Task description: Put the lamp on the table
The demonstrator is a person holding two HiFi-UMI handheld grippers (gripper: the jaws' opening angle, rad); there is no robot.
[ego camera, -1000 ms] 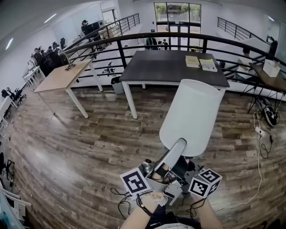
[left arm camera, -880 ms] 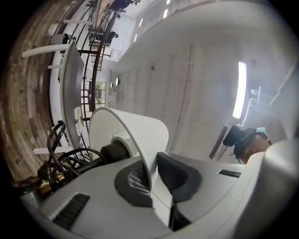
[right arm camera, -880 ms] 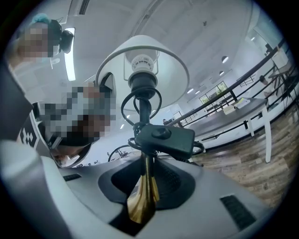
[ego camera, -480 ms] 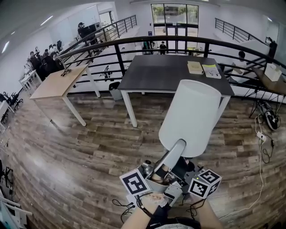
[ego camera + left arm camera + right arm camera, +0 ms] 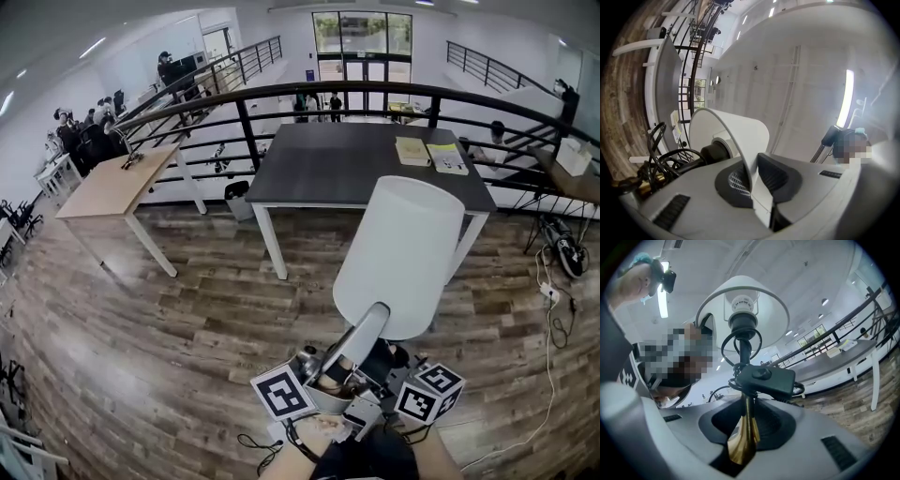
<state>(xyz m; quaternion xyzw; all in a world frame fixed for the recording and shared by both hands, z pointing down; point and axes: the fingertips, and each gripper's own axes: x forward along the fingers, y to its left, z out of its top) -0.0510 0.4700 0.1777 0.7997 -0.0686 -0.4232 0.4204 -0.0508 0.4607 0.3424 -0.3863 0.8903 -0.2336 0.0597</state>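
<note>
The head view looks steeply down on the lamp, with the table farther ahead. Both gripper views face that lamp from very close; the right one also shows the table.

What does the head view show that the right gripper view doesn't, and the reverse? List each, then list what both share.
Only the head view: the outside of the white shade, the light wooden table at left, and the floor cables at right.
Only the right gripper view: the right gripper with its jaws shut on the lamp's brass stem, the black cord switch, and the bulb socket inside the shade.
Both: the shade, the dark table, the railing and the wood floor.
</note>
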